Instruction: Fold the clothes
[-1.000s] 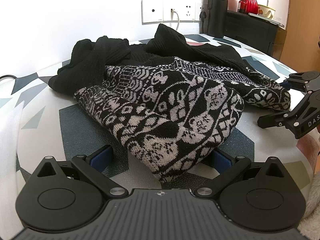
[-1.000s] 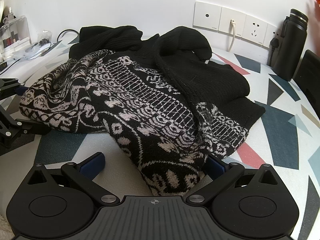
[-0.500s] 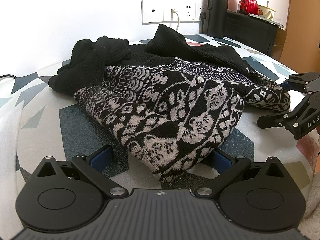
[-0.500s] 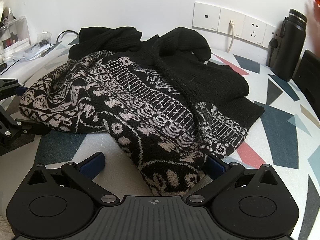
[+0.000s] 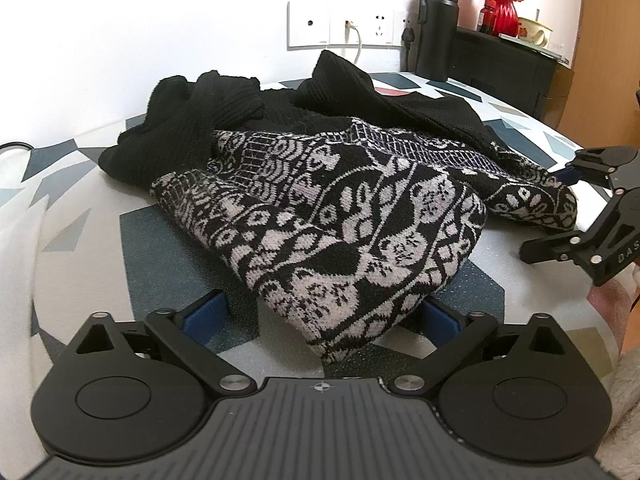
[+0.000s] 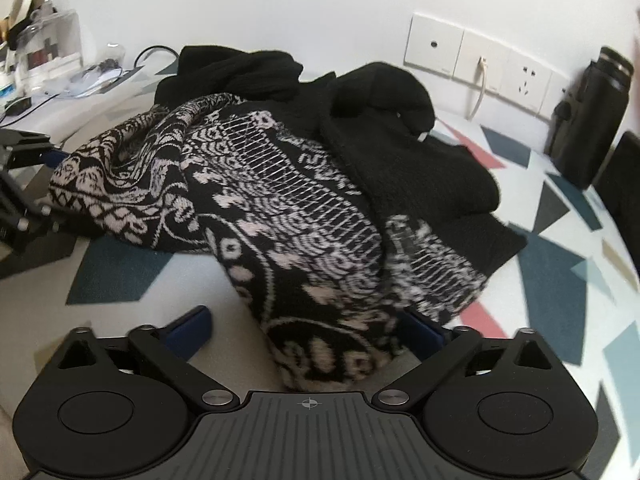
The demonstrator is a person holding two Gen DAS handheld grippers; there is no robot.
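Black-and-cream knit fills both your views: the patterned sweater lies in a rumpled heap on the geometric-print table, its plain black sleeves bunched toward the wall side. No clean fold shows anywhere, so by my reading you're right at the start, with nearly all of the folding ahead of you.

Your left gripper sits low on the table with its blue pads spread wide on either side of a hem corner, nothing pinched. Your right gripper is the same story: fingers parted around another corner of the hem, the cloth lying between them but not clamped, as far as the blur on that side lets me tell.

What's left, I'd say: close on both corners, lift and spread the sweater flat, tuck those sleeves in, then fold the body over. The black bottle near the sockets stands well apart.
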